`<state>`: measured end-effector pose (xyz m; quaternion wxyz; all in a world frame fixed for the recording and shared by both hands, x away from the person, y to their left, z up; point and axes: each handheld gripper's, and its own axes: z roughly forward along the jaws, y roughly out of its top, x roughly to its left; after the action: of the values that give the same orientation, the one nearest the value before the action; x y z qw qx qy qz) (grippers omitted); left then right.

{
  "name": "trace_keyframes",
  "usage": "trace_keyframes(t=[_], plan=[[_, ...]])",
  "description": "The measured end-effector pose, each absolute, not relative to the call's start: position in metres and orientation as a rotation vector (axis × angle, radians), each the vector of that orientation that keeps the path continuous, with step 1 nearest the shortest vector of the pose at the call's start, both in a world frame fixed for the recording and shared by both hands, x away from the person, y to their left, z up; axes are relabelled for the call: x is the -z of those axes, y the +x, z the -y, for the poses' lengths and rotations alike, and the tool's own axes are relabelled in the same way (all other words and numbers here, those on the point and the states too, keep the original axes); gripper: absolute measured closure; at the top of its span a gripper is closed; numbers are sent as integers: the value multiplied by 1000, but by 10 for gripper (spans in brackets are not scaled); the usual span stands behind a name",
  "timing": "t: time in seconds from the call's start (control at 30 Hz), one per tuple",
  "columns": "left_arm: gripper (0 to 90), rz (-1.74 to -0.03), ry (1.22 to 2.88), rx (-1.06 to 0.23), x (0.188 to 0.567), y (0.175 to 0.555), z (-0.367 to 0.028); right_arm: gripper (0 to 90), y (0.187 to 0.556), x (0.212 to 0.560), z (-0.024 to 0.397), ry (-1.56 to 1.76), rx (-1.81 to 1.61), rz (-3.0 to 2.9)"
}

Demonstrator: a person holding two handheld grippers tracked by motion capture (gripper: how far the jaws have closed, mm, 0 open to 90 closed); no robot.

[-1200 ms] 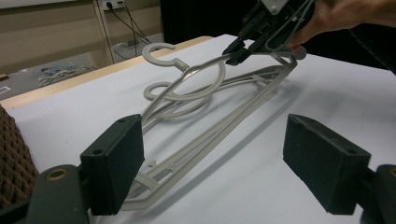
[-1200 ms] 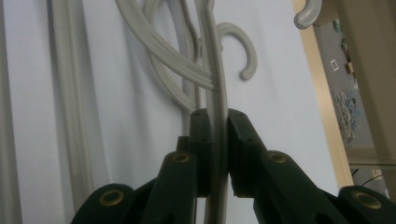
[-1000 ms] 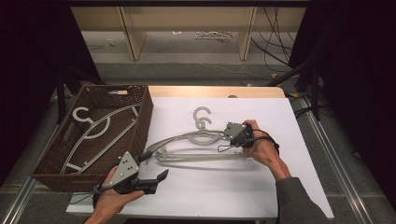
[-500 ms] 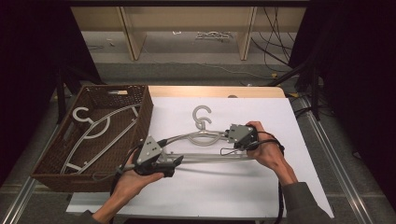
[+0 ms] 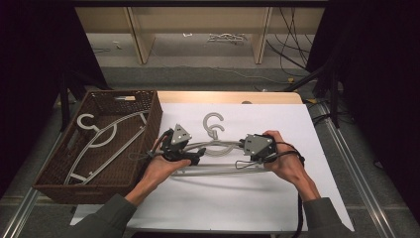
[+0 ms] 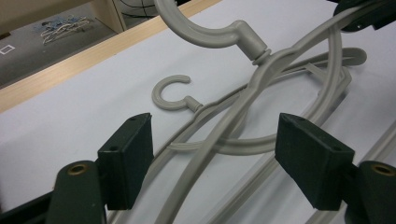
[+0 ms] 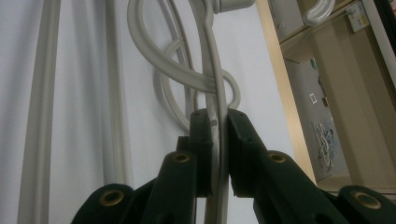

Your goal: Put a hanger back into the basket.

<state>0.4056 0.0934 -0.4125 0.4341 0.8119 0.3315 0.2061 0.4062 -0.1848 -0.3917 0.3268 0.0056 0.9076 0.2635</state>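
Two grey plastic hangers [image 5: 218, 148] lie tangled on the white mat. My right gripper [image 7: 217, 121] is shut on one arm of the upper hanger [image 7: 212, 84], which runs between its pads; in the high view this gripper [image 5: 243, 148] is at the hangers' right end. My left gripper [image 6: 217, 140] is open, and its jaws have just been closing. They stand astride the upper hanger's arm [image 6: 243, 100] without touching it. That hanger's hook [image 6: 210, 35] is raised; the lower hanger's hook [image 6: 170, 95] rests on the mat. From above, my left gripper [image 5: 195, 157] is at the hangers' left end.
A brown wicker basket [image 5: 148, 106] stands at the left of the table and holds another grey hanger [image 5: 99, 141]. The white mat [image 5: 277, 198] covers the table; a wooden strip [image 5: 223, 96] runs along the far edge. Shelving stands beyond.
My left gripper has moved from the front left of the mat, right and away from me, up to the hangers' left end. The right gripper has kept its grip.
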Motion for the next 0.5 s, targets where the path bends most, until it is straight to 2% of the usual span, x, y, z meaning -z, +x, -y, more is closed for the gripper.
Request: trace_keyframes(t=[0.2,0.4,0.43,0.5], plan=[[330,-776,2069,-492,413,411,-84,821,404,390,184,7,-697,-2372],[406,-724,2116,-471,414,419,-71,821,403,390,183,-2,-707,-2369],[467,-720,2118,-473,415,421,-70,821,403,390,183,-6,-711,-2371],[530,-707,2133,-465,416,423,-68,821,402,389,183,-4,-713,-2372]])
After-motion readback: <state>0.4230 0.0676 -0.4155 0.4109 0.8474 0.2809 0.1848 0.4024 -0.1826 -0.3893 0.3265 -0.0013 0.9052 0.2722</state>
